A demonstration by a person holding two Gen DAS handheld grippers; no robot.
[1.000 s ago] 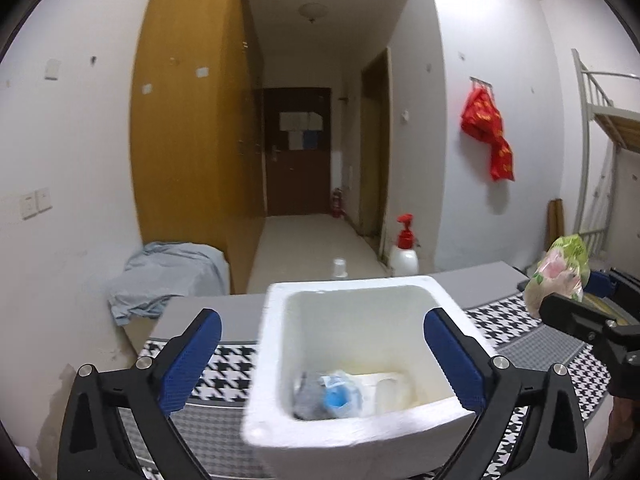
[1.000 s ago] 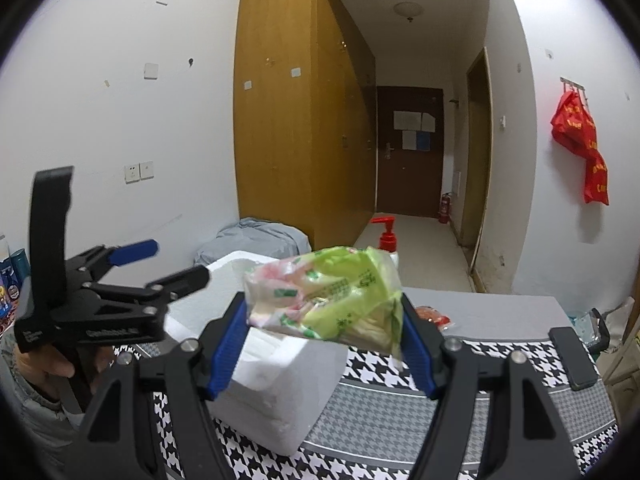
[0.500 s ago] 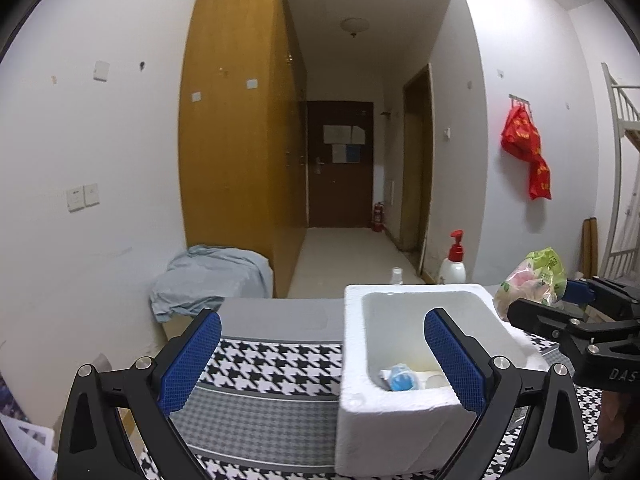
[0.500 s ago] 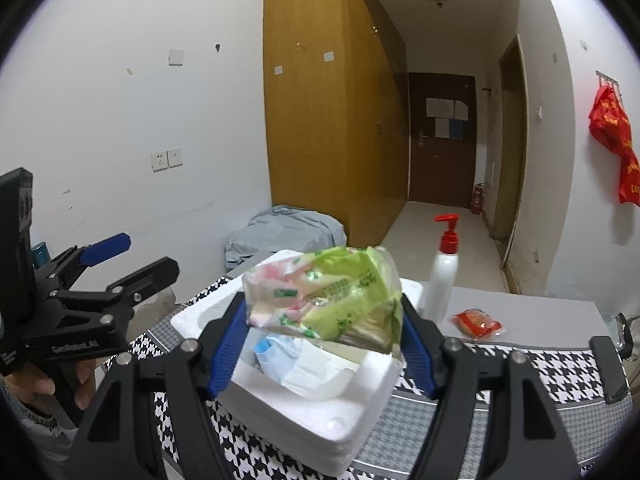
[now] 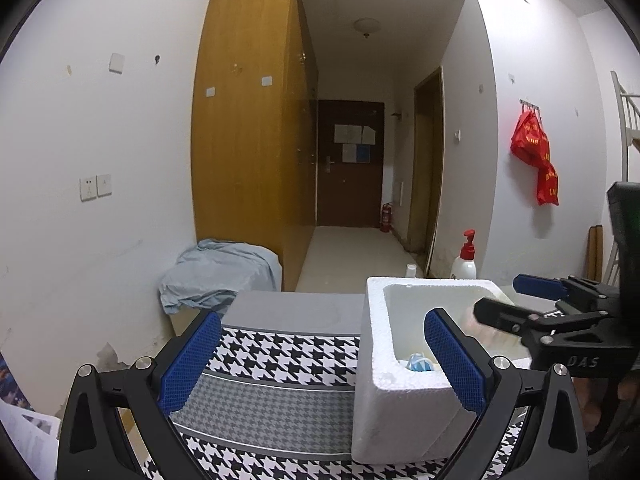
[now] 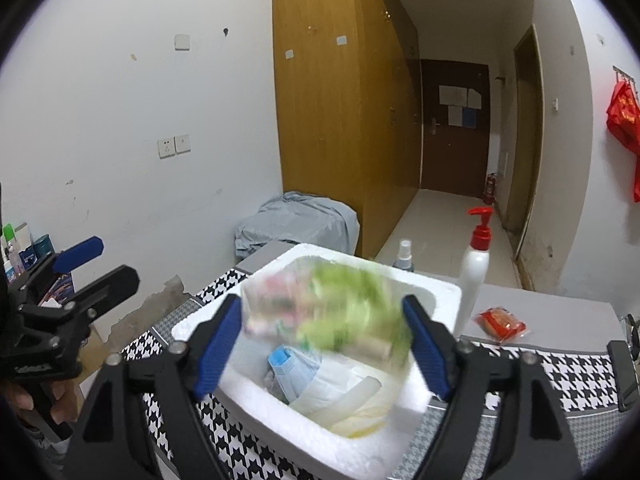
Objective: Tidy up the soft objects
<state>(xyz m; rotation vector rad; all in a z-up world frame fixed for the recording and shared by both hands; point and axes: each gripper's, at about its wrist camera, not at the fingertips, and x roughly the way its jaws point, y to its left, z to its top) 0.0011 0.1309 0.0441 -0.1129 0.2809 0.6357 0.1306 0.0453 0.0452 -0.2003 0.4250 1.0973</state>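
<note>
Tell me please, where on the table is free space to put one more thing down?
Free: the houndstooth cloth left of the foam box, and the grey strip behind it, right of the red packet. Crowded: inside the box, and its back edge by the pump bottle and spray bottle.

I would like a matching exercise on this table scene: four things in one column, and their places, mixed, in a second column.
Things:
1. green snack bag
2. blue face mask
3. red sachet
4. pump bottle

Places:
A. flat on the grey tabletop
B. lying in the foam box
C. upright behind the box
D. blurred between the opening right gripper pads, above the box

Pairs: 1-D, 2-B, 3-A, 4-C
</note>
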